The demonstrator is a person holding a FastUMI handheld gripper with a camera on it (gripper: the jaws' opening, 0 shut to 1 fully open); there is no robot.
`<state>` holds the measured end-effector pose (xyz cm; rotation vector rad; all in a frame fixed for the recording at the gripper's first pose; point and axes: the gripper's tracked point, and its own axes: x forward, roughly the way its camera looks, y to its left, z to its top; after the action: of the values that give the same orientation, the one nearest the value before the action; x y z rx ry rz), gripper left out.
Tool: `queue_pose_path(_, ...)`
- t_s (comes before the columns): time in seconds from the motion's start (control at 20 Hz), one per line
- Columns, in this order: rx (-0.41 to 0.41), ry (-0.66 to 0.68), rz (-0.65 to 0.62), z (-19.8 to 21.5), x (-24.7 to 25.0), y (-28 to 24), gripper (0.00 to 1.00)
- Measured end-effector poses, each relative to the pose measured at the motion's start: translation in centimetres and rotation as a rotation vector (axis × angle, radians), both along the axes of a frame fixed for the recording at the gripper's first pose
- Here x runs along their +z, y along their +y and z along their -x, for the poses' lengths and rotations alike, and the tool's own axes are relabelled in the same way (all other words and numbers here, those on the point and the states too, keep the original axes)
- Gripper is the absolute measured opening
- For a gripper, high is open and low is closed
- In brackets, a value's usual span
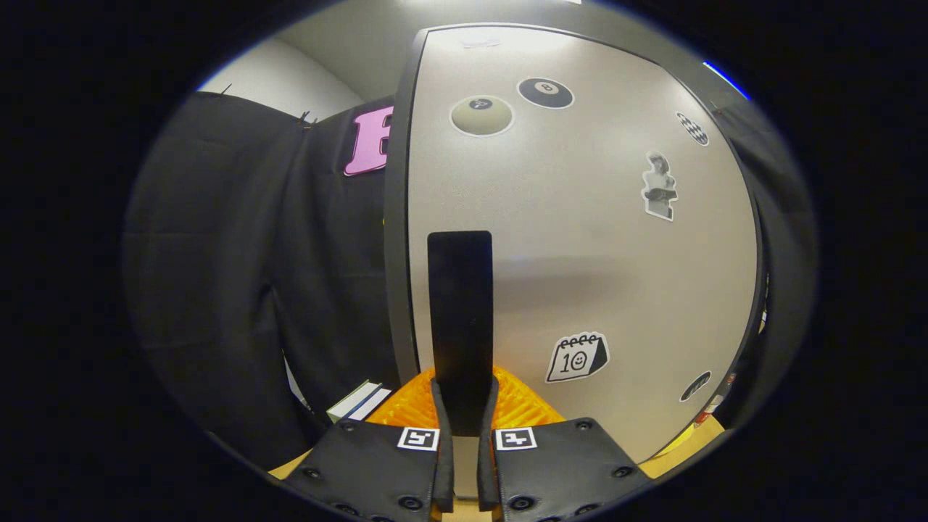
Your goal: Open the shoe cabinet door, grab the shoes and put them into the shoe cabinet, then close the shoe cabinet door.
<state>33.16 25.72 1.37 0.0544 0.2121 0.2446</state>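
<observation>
The shoe cabinet door [580, 239] filled the centre and right of my frame, stickers scattered over it. Its dark upright handle [460, 319] stood centre-low, and my gripper [464, 428] was clamped narrowly on the handle's lower end.

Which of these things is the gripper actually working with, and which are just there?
Job: cabinet door; its black handle, clamped between the gripper fingers.

Just there: stickers on the door, such as the calendar sticker; the black cloth wall.
</observation>
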Motion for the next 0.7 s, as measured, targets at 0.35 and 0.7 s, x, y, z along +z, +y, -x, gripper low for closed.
queue_pose_path(0.35, 0.121, 0.026, 0.01, 1.4, -0.3, -0.6, 0.14)
queue_pose_path(0.7, 0.162, 0.041, 0.013, 5.1, 0.3, -2.9, 0.14)
